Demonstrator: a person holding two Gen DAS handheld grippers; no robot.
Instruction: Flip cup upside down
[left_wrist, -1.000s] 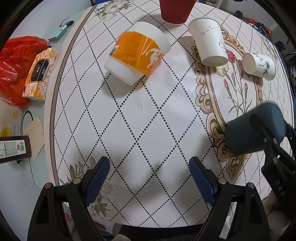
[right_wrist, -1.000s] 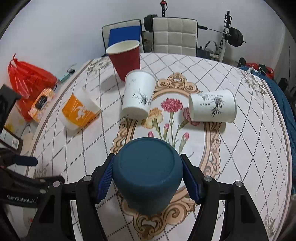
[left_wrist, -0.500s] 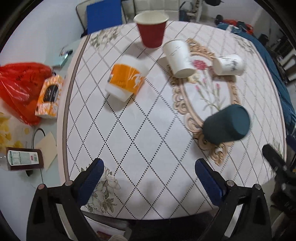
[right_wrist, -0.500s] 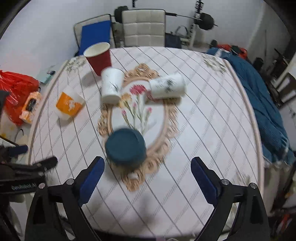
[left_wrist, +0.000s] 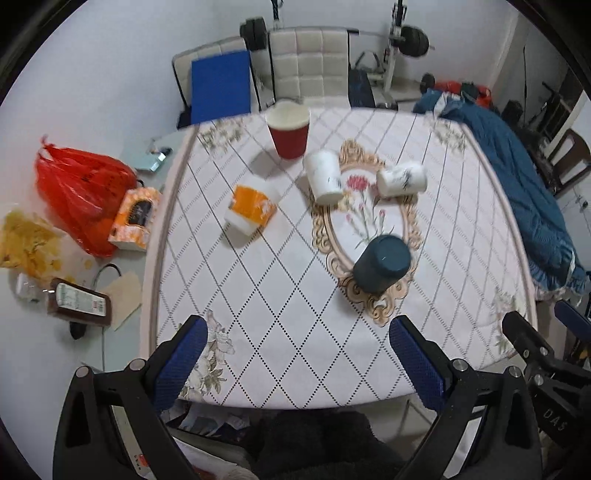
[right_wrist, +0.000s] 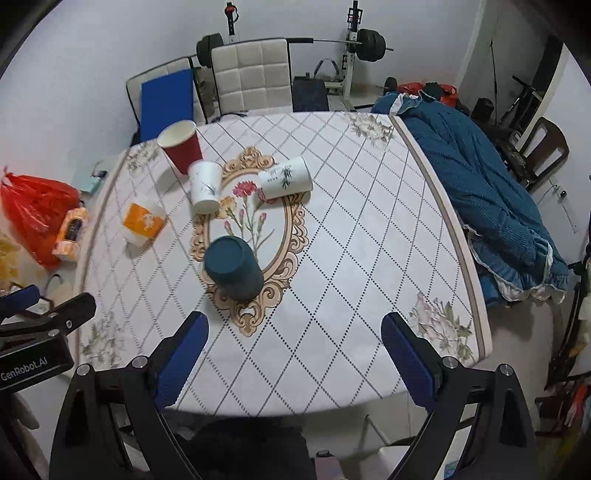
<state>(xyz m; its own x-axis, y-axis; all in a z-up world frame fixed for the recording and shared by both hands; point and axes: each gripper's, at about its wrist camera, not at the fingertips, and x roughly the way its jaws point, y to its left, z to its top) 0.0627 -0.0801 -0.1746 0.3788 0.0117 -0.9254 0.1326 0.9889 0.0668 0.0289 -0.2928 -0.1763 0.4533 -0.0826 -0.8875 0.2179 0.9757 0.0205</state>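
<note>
The dark teal plastic cup (left_wrist: 382, 264) stands base-up on the quilted, diamond-patterned surface (left_wrist: 258, 280), at the near end of the ornate floral medallion (right_wrist: 255, 221); its mouth sits flat down, so the flip looks done; the left gripper (left_wrist: 295, 356) and the right gripper (right_wrist: 295, 352) both hang above the near edge, well apart from the cup, jaws spread wide and holding nothing, likely because it needs no further support. Farther off, a red paper cup (left_wrist: 289, 133) stands upright; two white paper cups, one (left_wrist: 323, 177) and another (left_wrist: 402, 180), and an orange-and-white cup (left_wrist: 251, 209) lie or lean apart from it.
</note>
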